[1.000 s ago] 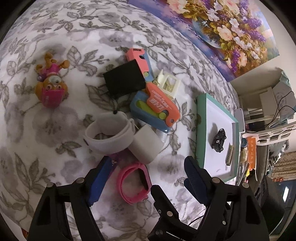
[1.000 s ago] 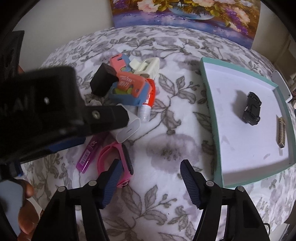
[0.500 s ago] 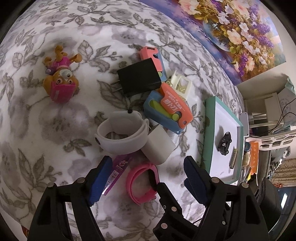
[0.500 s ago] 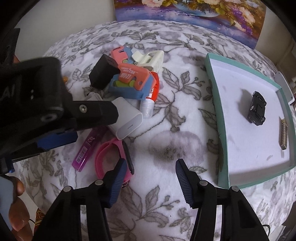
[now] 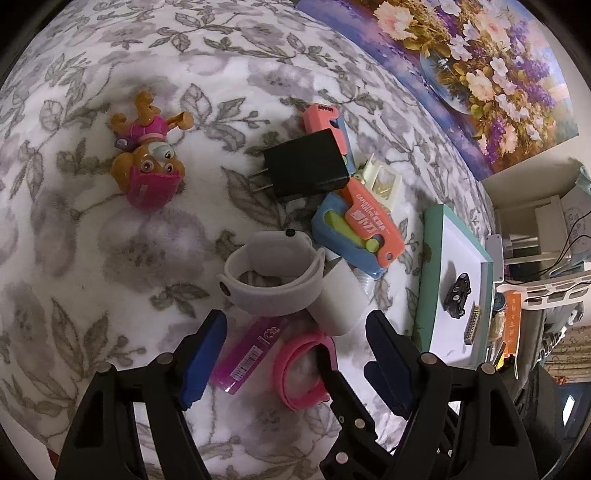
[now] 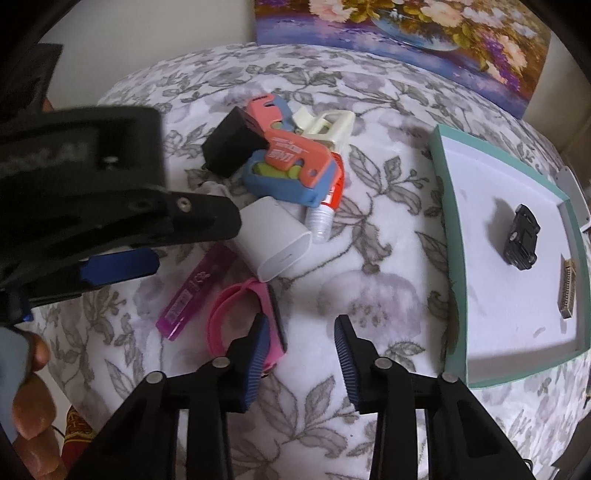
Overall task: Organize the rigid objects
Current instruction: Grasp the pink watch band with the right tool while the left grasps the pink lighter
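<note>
A pile of small objects lies on the floral cloth: a pink band [image 5: 306, 373] [image 6: 240, 317], a purple lighter [image 5: 247, 354] [image 6: 195, 291], a white charger [image 5: 341, 299] [image 6: 275, 236], a grey band [image 5: 273, 273], a black plug adapter [image 5: 306, 164] [image 6: 231, 147], an orange and blue toy gun [image 5: 358, 225] [image 6: 291, 166]. My left gripper [image 5: 295, 362] is open above the lighter and pink band. My right gripper [image 6: 301, 358] is open, its left finger over the pink band. A teal tray [image 5: 424, 295] [image 6: 456, 258] holds a black toy car [image 6: 521, 236] and a connector [image 6: 567, 288].
A pup toy figure [image 5: 147, 166] lies apart at the left. A cream plastic piece [image 6: 328, 123] and a small tube [image 6: 325, 214] sit in the pile. A flower painting [image 6: 406, 33] stands at the back. Shelves and cables [image 5: 546, 258] lie beyond the tray.
My left gripper has pulled back and to the left, so the lighter now shows between its fingers. My right gripper has narrowed its opening and moved closer to the pink band.
</note>
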Demonstrator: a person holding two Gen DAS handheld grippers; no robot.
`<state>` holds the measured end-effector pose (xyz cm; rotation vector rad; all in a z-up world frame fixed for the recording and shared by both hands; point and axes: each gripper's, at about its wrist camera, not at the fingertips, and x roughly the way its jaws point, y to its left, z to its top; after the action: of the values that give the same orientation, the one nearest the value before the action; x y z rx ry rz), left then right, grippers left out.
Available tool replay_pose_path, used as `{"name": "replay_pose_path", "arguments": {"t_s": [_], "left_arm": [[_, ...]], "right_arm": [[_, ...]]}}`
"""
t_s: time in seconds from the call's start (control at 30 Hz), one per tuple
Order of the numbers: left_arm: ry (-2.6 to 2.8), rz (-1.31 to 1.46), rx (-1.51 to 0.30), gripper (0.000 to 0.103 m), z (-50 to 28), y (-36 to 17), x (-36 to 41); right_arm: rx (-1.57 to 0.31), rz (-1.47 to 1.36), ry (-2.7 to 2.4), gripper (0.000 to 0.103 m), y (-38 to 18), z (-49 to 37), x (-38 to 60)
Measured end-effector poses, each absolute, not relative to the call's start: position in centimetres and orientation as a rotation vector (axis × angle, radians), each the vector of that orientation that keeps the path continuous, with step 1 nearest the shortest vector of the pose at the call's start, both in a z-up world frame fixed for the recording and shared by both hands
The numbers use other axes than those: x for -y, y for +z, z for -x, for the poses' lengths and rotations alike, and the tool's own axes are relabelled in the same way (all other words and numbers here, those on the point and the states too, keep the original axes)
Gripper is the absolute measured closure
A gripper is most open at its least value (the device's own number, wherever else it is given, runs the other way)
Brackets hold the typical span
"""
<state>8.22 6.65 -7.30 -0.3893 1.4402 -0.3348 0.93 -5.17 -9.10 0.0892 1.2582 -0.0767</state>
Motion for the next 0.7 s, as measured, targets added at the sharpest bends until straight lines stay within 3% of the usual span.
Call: {"name": "replay_pose_path", "arguments": {"t_s": [0.23,0.57,0.7], "left_arm": [[-0.329,0.379,-1.468,0.035,-8.1,-8.0,-6.6],[-0.344,0.342,-1.493,0.043,-7.5,-8.5,-6.0],[-0.347,0.299,-1.511,0.048,-6.9,-9.0,-5.5]], "right_arm": [[-1.313,-0.078,-0.060,0.068,-9.9,-0.9,5.2],[-1.319,-0.035,-0.106,0.091,-9.8,-0.4,6.1],[-1.321,-0.054,-0.128,0.092,-9.9,0.0,7.2]]}}
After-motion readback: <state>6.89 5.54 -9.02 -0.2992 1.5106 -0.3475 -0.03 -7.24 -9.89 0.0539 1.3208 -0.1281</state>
